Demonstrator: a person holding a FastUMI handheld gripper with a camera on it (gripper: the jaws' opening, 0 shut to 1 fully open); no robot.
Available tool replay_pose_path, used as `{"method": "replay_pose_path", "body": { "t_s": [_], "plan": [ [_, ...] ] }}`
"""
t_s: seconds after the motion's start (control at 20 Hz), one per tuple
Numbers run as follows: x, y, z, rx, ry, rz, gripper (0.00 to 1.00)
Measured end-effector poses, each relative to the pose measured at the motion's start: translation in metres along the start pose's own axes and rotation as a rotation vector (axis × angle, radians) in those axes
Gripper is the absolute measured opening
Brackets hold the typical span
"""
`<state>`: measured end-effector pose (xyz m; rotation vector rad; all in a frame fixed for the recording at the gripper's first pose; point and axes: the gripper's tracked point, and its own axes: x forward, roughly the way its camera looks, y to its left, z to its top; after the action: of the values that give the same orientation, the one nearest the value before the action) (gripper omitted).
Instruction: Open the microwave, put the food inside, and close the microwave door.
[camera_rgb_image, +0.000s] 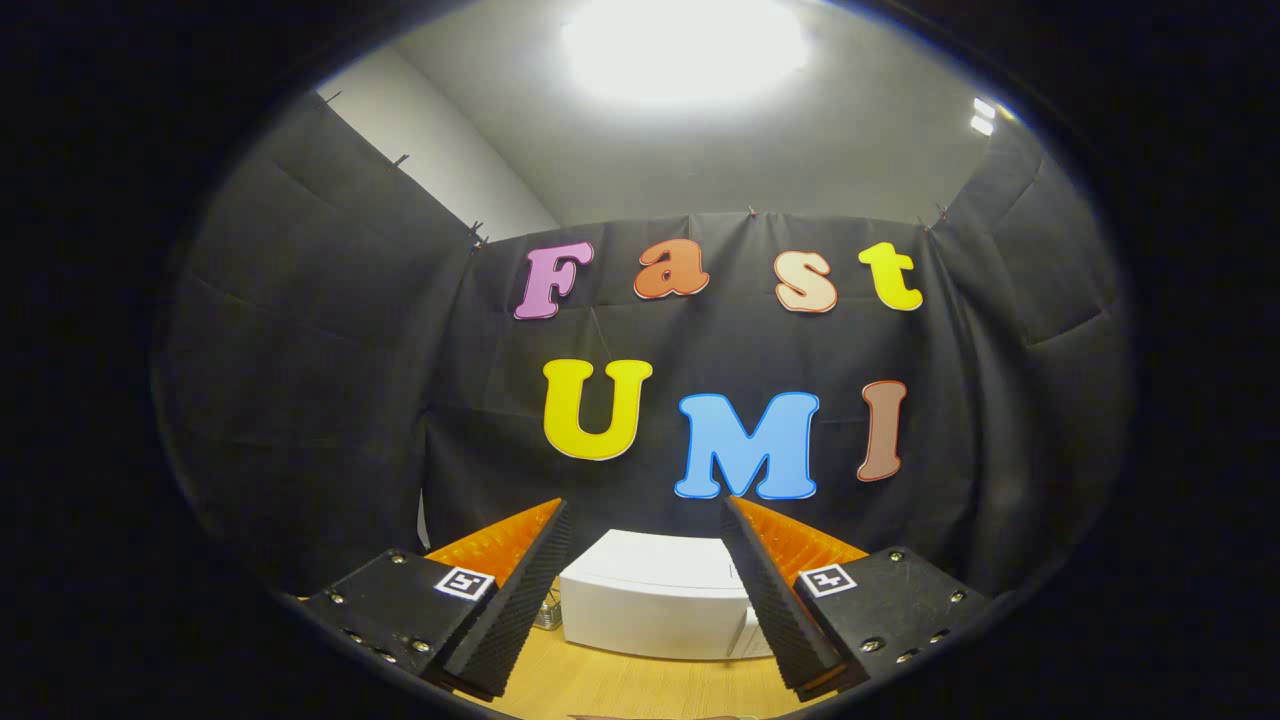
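A: Tongs (645, 590) spread wide, nothing between the fingers. They sit well back from the microwave (655, 605) and high, tilted up toward the black cloth wall (330, 380) and ceiling light (685, 45).

B: Why held like that?

A: Judged as a start posture: open fingers, no load, the microwave framed in the gap between them. Door looks shut. No step of the task appears done.

B: Where does the microwave stand?

A: White box on the wooden surface (620, 685), beyond the fingertips, its back close to the cloth wall. Top face and front face both visible. A small metallic thing (547, 612) lies just beside its left end, partly hidden by the left finger; too little shows to name it.

B: The food?

A: Cannot place it from here.

B: Room to move?

A: Bare wood lies between the tongs and the microwave front, so a straight approach looks free. Cloth walls close in at the back and both sides. The right end of the front is hidden behind the right finger, so handle and hinge side cannot be told. The door's swing needs checking against that metallic thing.
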<state>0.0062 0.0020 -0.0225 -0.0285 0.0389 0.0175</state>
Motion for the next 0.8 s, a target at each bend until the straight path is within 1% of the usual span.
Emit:
{"method": "replay_pose_path", "body": {
  "t_s": [0.2,0.5,0.8],
  "plan": [
    [0.006,-0.006,-0.012,0.001,0.013,-0.015,0.95],
    [0.02,-0.027,-0.048,0.011,0.062,-0.05,0.95],
    [0.045,-0.064,-0.116,0.023,0.114,-0.119,0.95]
  ]
}}
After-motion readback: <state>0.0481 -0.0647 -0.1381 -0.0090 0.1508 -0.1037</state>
